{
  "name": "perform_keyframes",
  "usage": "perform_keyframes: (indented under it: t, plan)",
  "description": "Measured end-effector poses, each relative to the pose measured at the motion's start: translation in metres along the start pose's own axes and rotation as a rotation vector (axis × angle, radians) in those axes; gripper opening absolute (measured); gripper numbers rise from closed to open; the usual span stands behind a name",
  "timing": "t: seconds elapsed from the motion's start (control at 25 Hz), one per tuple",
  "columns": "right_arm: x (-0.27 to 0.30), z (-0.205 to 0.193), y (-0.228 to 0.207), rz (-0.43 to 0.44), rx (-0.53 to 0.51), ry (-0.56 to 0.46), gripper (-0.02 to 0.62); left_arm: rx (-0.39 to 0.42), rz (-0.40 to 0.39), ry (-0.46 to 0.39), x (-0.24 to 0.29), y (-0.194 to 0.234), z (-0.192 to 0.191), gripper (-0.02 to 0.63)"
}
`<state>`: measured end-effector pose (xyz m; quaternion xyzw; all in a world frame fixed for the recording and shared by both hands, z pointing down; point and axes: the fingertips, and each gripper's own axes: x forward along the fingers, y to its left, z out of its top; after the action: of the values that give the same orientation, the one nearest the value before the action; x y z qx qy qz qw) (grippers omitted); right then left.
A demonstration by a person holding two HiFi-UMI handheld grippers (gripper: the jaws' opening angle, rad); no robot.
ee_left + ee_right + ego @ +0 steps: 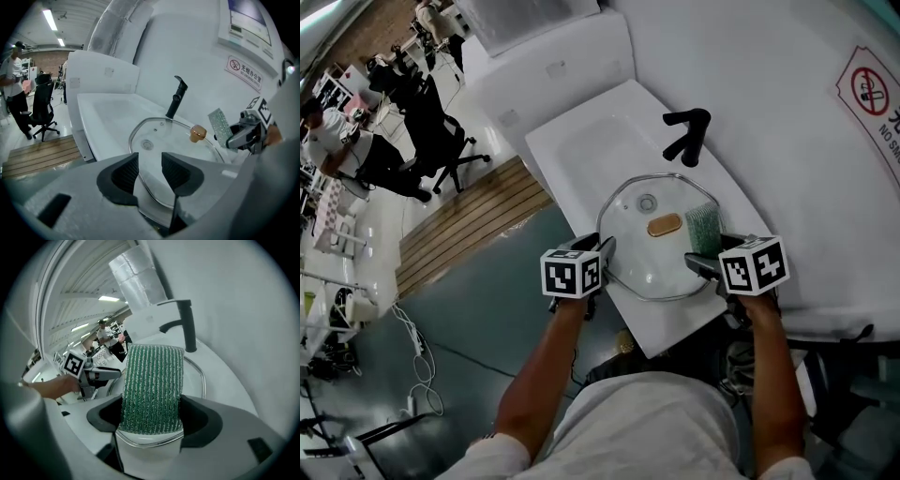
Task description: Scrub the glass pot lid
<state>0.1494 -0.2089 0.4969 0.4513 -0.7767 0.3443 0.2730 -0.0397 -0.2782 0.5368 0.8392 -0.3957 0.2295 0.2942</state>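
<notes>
We see the round clear glass pot lid (642, 262), metal-rimmed with a tan knob (664, 225), lying over the white rectangular sink (581, 141) at frame centre. The left gripper (605, 251) sits at the lid's left rim. Its jaws are a narrow gap apart with the rim showing in the gap; we cannot tell if they touch it. The right gripper (701, 262) is clamped on a green ribbed scrubbing pad (705, 228), held upright at the lid's right edge. A black tap (686, 134) stands just above the lid in frame. White wall behind, no-smoking sign (870, 94) upper right. Upper left: wooden decking (469, 220), black office chairs (441, 131), people (337, 141).
</notes>
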Motion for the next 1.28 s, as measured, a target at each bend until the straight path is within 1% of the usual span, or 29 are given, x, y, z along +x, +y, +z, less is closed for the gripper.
perform_keyframes:
  t: [0.12, 0.28, 0.4, 0.48, 0.72, 0.84, 1.08, 1.28]
  plan:
    - [-0.008, -0.001, 0.028, -0.064, -0.169, 0.009, 0.348, 0.000, 0.000, -0.002, 0.000, 0.000, 0.000, 0.163]
    - [0.000, -0.012, 0.066, -0.115, -0.361, 0.079, 0.348, 0.000, 0.004, -0.002, -0.001, 0.001, 0.000, 0.163]
    - [0.013, -0.019, 0.086, -0.129, -0.462, 0.122, 0.348, -0.001, 0.006, -0.003, -0.001, 0.001, 0.000, 0.163]
    - [0.022, -0.024, 0.093, -0.137, -0.497, 0.136, 0.348, -0.001, 0.006, -0.005, 0.000, 0.001, 0.000, 0.163]
    - [0.040, -0.042, 0.095, -0.165, -0.560, 0.157, 0.348, 0.001, -0.001, -0.006, -0.001, 0.001, 0.000, 0.163]
    - [0.039, -0.046, 0.091, -0.162, -0.563, 0.149, 0.348, 0.004, -0.003, -0.006, -0.002, 0.001, 0.000, 0.163]
    - [0.025, -0.046, 0.066, -0.131, -0.503, 0.095, 0.348, 0.010, -0.001, -0.003, -0.001, 0.001, 0.000, 0.163]
    - [0.012, -0.041, 0.037, -0.116, -0.418, 0.039, 0.348, 0.011, 0.001, 0.000, -0.001, 0.001, 0.000, 0.163]
